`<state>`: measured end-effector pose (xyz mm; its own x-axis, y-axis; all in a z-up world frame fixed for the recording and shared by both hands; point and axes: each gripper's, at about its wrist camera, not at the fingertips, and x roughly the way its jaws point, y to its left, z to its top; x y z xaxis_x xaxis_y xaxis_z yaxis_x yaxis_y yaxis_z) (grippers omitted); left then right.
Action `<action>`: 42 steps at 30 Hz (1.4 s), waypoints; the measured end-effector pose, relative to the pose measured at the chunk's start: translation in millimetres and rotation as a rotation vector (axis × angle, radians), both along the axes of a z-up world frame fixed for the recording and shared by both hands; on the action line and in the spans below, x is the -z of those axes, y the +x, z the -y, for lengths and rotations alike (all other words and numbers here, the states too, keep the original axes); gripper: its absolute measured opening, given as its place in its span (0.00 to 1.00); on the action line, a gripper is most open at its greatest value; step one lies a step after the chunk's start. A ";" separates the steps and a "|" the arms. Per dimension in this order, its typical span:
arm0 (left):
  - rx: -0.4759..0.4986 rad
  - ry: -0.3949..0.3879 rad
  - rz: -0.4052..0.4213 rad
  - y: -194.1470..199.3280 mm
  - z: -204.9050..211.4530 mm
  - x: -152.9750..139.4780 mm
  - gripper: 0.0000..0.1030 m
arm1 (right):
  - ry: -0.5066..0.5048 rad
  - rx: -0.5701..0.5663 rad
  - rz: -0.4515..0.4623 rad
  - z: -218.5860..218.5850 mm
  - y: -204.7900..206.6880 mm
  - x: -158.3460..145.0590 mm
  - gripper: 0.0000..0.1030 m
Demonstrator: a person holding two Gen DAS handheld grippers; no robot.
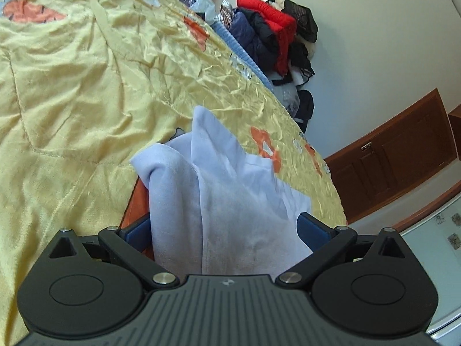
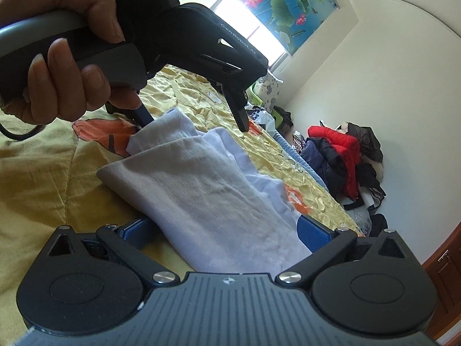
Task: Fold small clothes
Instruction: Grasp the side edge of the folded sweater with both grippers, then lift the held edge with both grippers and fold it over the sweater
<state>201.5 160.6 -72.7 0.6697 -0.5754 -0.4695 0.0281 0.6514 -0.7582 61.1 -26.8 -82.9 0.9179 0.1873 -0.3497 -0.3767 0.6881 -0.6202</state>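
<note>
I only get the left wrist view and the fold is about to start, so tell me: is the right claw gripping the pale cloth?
Observer: No. The right claw stands wide open, with the cloth lying loose between its fingers.
Operator: And how does my left claw look from outside?
Observer: The left claw is open too. One blue finger sits at the cloth's far end, and the other appears clear of it, over the bedspread.
</note>
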 end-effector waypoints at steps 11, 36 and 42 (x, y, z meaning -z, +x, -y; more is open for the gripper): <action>0.056 -0.065 -0.024 49.4 7.5 4.0 1.00 | -0.008 -0.020 0.004 -20.2 13.7 2.6 0.96; 0.038 0.276 -0.028 75.4 38.6 -23.5 0.07 | 0.005 -0.173 -0.027 -29.7 -8.3 -5.9 0.09; 0.033 0.343 0.008 67.3 54.7 -54.8 0.07 | 0.225 -0.160 -0.070 5.8 -11.5 -36.8 0.09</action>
<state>268.8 105.8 -17.9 0.6578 -0.4061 -0.6343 0.0585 0.8672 -0.4946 49.6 -32.6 -46.1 0.8456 0.4079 -0.3444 -0.5281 0.7341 -0.4269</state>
